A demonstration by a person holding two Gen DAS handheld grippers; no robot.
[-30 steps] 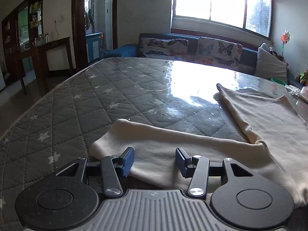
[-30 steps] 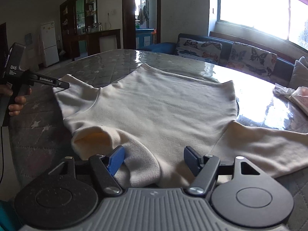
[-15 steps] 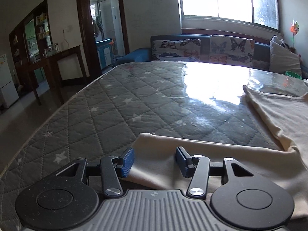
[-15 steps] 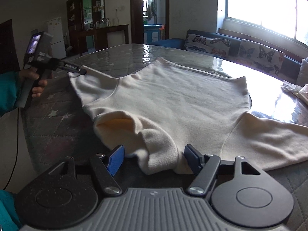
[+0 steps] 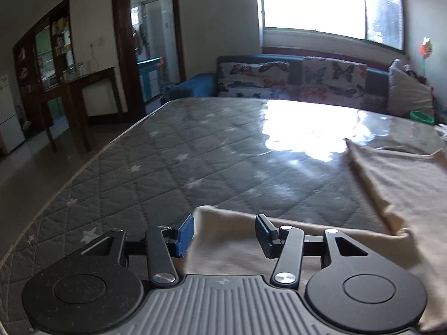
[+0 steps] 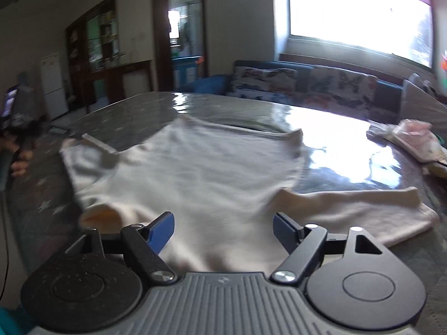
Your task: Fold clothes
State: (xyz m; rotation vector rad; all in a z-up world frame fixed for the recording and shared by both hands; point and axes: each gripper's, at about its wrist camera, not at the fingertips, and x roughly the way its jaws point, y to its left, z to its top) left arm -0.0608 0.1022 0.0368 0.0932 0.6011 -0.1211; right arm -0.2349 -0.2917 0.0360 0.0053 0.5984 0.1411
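Observation:
A cream long-sleeved sweater (image 6: 206,173) lies flat on the grey quilted table (image 6: 42,195). Its collar faces me in the right wrist view and one sleeve (image 6: 363,209) stretches to the right. My right gripper (image 6: 223,231) is open, its jaws wide on either side of the sweater's near shoulder edge. In the left wrist view the other sleeve's cuff (image 5: 223,231) lies between the jaws of my open left gripper (image 5: 225,234). The sweater body (image 5: 405,178) is at the right there. The left gripper also shows at the left edge of the right wrist view (image 6: 16,109).
The table (image 5: 167,167) has a glossy cover with window glare. Its left edge (image 5: 56,195) drops to the floor. A crumpled plastic bag (image 6: 410,139) lies at the far right. A sofa (image 5: 293,81) stands behind the table.
Both grippers stay open. The left gripper has pulled back toward the cuff end of the sleeve. The right gripper has risen and moved forward over the shoulder, and its jaws stand wider.

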